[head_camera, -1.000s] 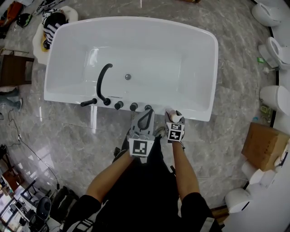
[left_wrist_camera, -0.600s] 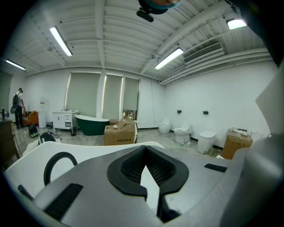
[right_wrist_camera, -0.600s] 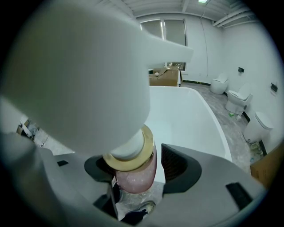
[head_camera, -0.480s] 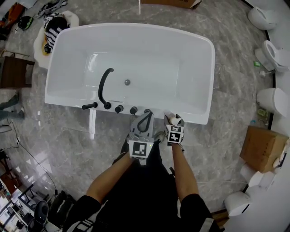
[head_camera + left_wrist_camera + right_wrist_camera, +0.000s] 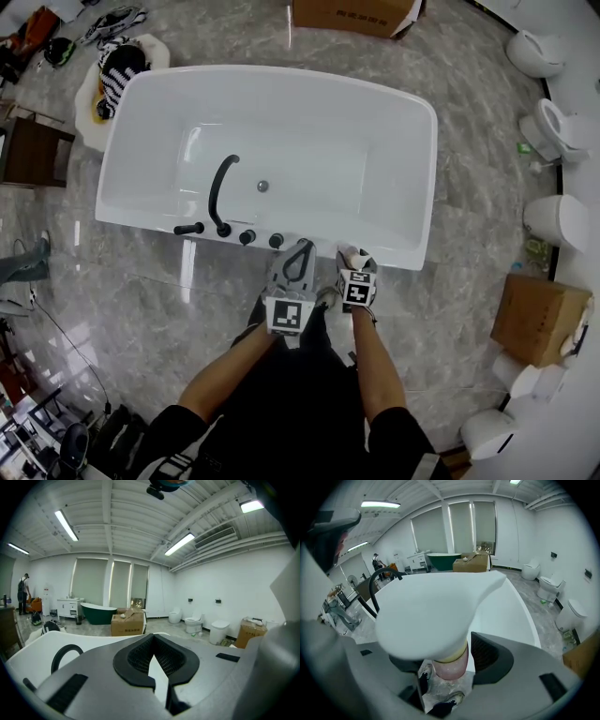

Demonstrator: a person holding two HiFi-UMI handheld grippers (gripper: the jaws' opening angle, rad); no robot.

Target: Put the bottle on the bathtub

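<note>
We see the bottle (image 5: 426,616), with a white pump head and a pinkish body, standing on the near rim of the white bathtub (image 5: 281,77), a little to the right of the black knobs (image 5: 247,237). The right gripper (image 5: 450,667) is around it. Its jaws have just been opening and now stand spread with the bottle between them, and the right pad is clear of it. The left gripper (image 5: 153,637) is just beside, its jaws pressed together on nothing.
</note>
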